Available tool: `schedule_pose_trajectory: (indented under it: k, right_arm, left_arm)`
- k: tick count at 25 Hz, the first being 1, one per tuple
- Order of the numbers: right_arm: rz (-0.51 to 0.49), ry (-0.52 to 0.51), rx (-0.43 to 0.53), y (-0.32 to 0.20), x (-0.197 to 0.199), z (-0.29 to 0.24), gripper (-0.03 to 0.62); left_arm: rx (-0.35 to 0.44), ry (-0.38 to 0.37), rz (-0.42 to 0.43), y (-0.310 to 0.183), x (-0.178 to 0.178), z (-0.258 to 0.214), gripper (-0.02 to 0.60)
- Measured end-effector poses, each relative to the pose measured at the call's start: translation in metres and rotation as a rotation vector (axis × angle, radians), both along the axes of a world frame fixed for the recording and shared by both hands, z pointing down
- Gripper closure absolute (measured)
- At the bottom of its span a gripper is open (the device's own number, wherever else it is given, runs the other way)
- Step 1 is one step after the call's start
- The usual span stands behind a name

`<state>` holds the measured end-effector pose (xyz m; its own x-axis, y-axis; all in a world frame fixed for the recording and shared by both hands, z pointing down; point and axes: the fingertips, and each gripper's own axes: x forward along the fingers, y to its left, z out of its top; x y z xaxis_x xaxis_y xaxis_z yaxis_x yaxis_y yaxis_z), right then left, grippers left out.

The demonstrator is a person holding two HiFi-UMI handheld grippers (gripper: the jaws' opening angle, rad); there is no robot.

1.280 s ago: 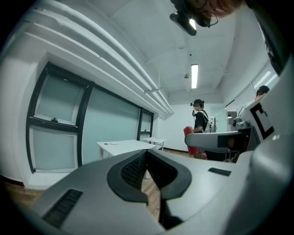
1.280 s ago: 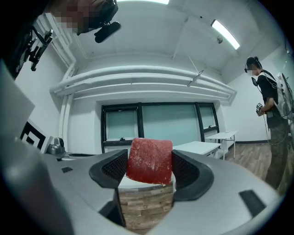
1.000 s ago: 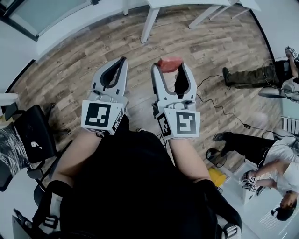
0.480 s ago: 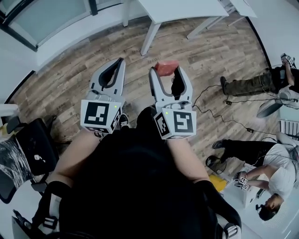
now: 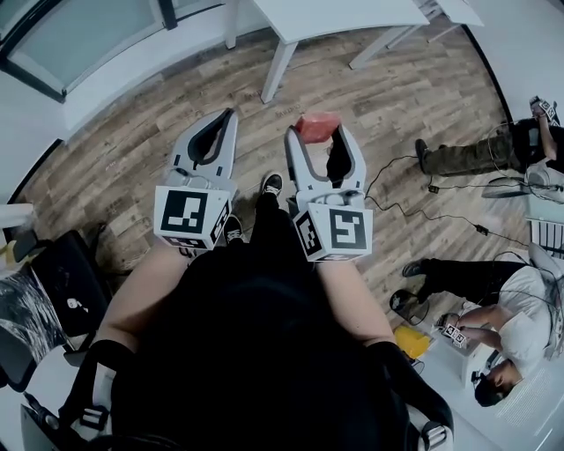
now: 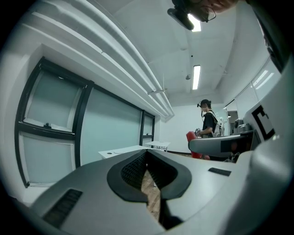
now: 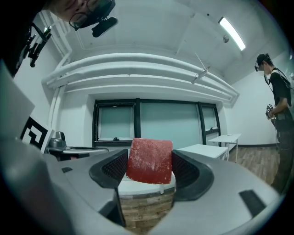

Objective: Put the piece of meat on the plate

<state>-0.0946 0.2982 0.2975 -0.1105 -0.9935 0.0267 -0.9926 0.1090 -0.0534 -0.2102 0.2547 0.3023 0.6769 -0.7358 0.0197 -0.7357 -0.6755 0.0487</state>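
Red piece of meat point(image 7: 149, 160) clamped between the jaws of the right gripper point(image 5: 319, 134): flat squarish slab, upright, top edge poking above the pads. Jaws part closed, only the slab's width apart, pads pressing both sides. Meat is up in the air over the wooden floor point(image 5: 123, 141), held out ahead of the wearer's body. Left gripper point(image 5: 227, 119) just beside the right one, jaws drawn together at the tips, only a thin slit of floor showing between the pads, nothing held. White table point(image 5: 344, 13) ahead by the window wall. Black shoe point(image 5: 272, 183) on the floor between the two grippers. Cable point(image 5: 423, 214) trails across the floor at right, near a seated person point(image 5: 493, 299). Right gripper view shows a standing person point(image 7: 279, 87) at far right.
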Motion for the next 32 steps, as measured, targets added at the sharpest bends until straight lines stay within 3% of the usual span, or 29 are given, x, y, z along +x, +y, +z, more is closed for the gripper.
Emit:
schedule_pose_trajectory:
  k: [14,32]
  right_arm:
    - [-0.019,-0.04,-0.008,-0.066,0.039,0.008,0.293]
    - [-0.078,-0.041,0.004,-0.174,0.153,0.001,0.293]
  left_arm:
    - [0.008,-0.037,-0.028,-0.061,0.039,-0.004,0.578]
    - [0.033,-0.084,-0.101,-0.162,0.145,-0.009,0.578]
